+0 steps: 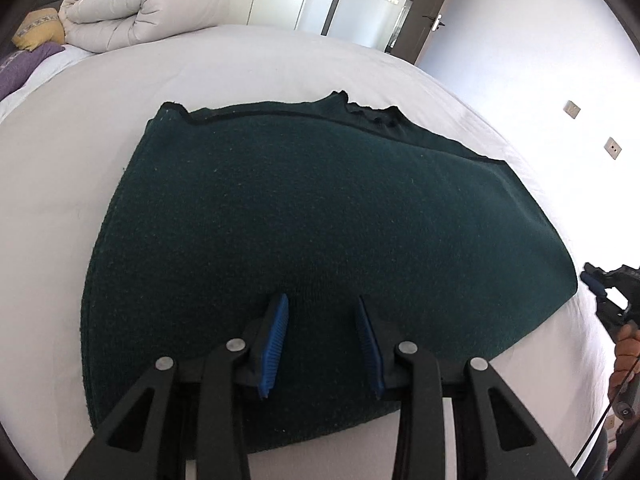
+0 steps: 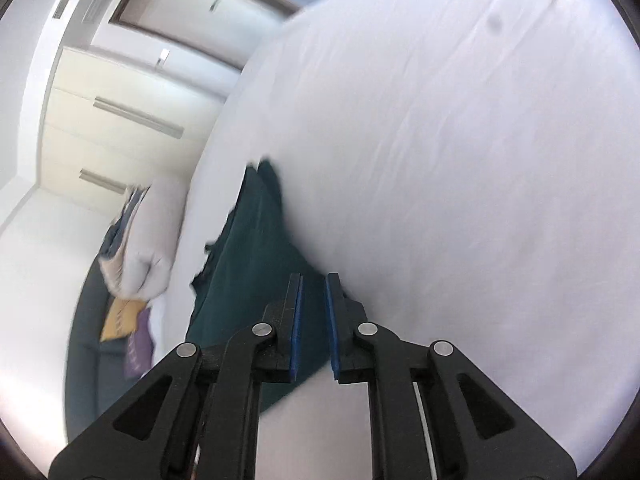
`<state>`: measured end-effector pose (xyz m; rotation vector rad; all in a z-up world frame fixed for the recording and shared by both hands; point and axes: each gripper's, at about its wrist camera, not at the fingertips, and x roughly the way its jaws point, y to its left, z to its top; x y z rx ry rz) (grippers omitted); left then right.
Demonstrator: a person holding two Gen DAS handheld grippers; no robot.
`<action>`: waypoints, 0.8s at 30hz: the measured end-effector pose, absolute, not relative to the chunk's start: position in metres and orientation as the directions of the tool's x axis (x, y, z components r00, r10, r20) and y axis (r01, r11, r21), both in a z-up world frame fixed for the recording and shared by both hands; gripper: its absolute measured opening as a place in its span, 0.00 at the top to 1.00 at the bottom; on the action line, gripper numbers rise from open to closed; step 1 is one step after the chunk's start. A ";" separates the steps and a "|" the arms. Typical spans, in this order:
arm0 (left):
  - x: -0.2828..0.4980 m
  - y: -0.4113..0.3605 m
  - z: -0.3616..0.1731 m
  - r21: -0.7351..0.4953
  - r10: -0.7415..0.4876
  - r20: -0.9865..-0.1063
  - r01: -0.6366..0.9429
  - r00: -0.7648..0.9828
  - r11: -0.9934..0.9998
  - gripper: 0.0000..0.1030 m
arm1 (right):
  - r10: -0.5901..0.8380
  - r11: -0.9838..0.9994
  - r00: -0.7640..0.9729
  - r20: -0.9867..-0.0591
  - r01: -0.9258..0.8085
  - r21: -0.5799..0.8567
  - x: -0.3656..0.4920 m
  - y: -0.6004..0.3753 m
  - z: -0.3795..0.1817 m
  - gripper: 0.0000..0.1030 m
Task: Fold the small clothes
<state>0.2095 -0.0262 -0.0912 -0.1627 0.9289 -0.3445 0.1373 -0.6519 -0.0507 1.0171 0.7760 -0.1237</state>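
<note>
Both my grippers, left and right, gape empty; the soft, thick green sweater should pinch best at its hem.

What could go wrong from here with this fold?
The left gripper is open over the sweater, holding nothing, so closing may pinch only the top layer. The right gripper is also open, near the sweater's corner; an uneven grab could skew the fold or drag it across the sheet.

no readable text, labels, brands or numbers anywhere
</note>
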 end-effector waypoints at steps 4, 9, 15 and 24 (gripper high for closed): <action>0.210 -0.027 -0.092 -0.281 -0.358 -0.754 0.222 0.551 0.934 0.63 | 0.265 0.620 0.728 -0.632 0.373 0.690 0.152 -0.628 -0.028 0.90; 0.210 -0.028 -0.092 -0.285 -0.363 -0.752 0.225 0.550 0.932 0.63 | 0.372 0.667 0.690 -0.621 0.267 0.695 0.189 -0.553 -0.004 0.80; 0.212 -0.026 -0.091 -0.311 -0.388 -0.744 0.231 0.545 0.922 0.63 | 0.471 0.717 0.624 -0.624 0.141 0.683 0.245 -0.463 0.000 0.46; 0.216 -0.021 -0.091 -0.346 -0.421 -0.736 0.239 0.530 0.907 0.63 | 0.643 0.705 0.438 -0.628 -0.019 0.709 0.332 -0.338 -0.024 0.46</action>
